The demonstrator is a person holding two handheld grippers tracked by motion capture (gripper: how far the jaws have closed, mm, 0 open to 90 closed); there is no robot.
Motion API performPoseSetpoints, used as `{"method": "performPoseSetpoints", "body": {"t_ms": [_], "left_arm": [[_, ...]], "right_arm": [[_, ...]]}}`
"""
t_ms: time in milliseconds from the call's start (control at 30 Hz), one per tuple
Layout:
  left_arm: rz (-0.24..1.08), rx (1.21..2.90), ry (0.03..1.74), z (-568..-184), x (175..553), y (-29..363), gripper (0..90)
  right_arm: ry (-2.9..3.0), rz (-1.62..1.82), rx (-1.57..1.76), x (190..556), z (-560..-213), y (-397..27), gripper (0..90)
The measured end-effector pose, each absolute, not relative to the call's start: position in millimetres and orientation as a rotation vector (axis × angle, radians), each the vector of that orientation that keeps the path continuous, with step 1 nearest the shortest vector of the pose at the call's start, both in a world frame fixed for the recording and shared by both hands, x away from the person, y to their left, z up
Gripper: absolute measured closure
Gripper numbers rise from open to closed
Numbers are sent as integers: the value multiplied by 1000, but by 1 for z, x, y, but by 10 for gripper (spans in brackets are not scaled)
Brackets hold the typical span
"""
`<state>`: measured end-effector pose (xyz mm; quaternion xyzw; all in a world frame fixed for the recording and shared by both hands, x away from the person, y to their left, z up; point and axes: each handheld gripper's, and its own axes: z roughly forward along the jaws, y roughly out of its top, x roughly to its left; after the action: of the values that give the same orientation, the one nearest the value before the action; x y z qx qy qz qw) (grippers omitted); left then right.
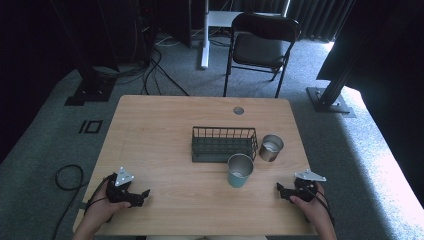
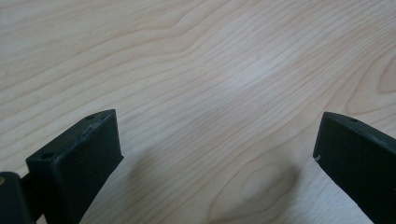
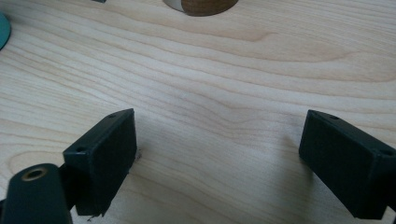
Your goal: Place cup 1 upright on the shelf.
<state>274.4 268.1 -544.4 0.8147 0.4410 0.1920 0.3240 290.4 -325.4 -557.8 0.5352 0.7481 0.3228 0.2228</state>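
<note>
I have both tools low at the near edge of the desk (image 1: 150, 120), one at each corner. My left tool (image 1: 142, 195) rests at the near left with its jaws spread wide and nothing between them; in the left gripper view, the left tool (image 2: 217, 154) frames bare wood grain. My right tool (image 1: 281, 189) sits at the near right, jaws also wide apart and empty, pointing inward toward the middle of the desk. In the right gripper view, the right tool (image 3: 217, 158) looks over bare wood.

The nearest things to my tools are two cups. The teal cup (image 1: 240, 170) stands upright, mouth up, its long axis vertical, right of the desk's middle and just in front of the basket's right end. It has a teal outer wall, a metal rim and a pale metal inside. In the right gripper view, an edge of the teal cup (image 3: 3, 30) shows at the far left. The steel cup (image 1: 271, 147) also stands upright, mouth up, just beside the right end of the basket and behind the teal one; it is plain bare metal. Its base, the steel cup (image 3: 205, 6), shows at the top of the right gripper view, reflecting the wood.

The basket (image 1: 224, 144) is dark wire, long axis running left to right across the desk's centre. I can read no label or writing on any of them.
</note>
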Motion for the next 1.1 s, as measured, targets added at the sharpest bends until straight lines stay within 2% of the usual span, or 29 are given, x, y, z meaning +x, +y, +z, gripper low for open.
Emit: {"method": "performPoseSetpoints", "body": {"t_ms": [1100], "left_arm": [[422,2155,936,-533,286,206,15]], "right_arm": [[2066,892,1478,290,-558,-325,108]]}}
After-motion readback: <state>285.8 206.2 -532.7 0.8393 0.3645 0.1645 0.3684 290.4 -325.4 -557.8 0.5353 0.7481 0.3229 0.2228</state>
